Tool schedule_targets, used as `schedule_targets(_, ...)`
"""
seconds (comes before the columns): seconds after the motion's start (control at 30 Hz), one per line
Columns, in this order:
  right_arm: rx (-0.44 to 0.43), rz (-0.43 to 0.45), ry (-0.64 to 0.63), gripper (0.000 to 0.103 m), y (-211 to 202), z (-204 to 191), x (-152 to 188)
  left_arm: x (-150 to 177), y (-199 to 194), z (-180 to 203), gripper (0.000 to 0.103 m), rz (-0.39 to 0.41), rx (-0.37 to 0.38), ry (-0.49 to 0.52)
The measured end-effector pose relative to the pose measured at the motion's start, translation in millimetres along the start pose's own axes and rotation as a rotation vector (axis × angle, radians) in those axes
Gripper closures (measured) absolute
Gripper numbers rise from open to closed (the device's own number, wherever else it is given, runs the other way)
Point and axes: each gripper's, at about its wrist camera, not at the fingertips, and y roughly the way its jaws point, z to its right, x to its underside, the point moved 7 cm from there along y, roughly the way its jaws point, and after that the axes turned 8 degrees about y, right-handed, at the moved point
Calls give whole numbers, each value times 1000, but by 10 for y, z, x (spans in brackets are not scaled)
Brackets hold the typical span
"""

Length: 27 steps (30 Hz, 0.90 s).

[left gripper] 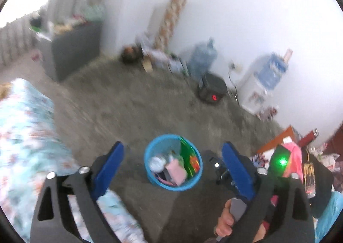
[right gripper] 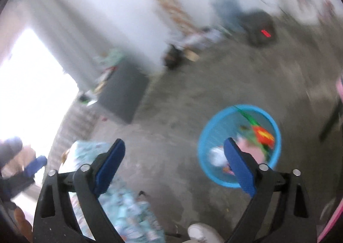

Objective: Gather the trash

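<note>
Both claws hang wide open and empty: left claw (left gripper: 172, 163), right claw (right gripper: 174, 164). On the floor (left gripper: 133, 101) below them, the blue bin (left gripper: 150, 175) already holds wrappers and paper, so collecting looks well along. No loose trash shows nearby through the blur. Bare floor around the bin gives room; a bed (left gripper: 23, 135) borders the left.

Grey cabinet (left gripper: 75, 50) by the wall, water jug (left gripper: 202, 58), black box (left gripper: 212, 90) — red digits, floral cloth (left gripper: 25, 135)
</note>
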Motion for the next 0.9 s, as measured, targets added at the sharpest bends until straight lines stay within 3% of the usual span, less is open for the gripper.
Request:
schedule_targets(0.1,-68,14,-186,8,-258,-609,204,99,-610,-211,5,97,-107,-12)
schedule_targets(0.23,-118,-22,-381,8,-469,-1169,577,362,-1237,-532,5,153,-250,-97)
schedule_targets(0.47,-139,-17,-599,8,-867,-1716,1077,1101,-2190,-1125,5,181,-622,-278)
schedule_targets(0.6,-119,-19,-694,8,-1018,-1892,1318,1504,-2523,-1228,5,170,-757,-283)
schedule_targets(0.73,-73,-6,-771,8,-1158,-2003,1559,1882,-2685,-1246,5,134,-806,-310)
schedule_targets(0.9,-5,-21,-853,8,-1208,-1990,1874,2333,-2543,-1201,5,10,-797,-374)
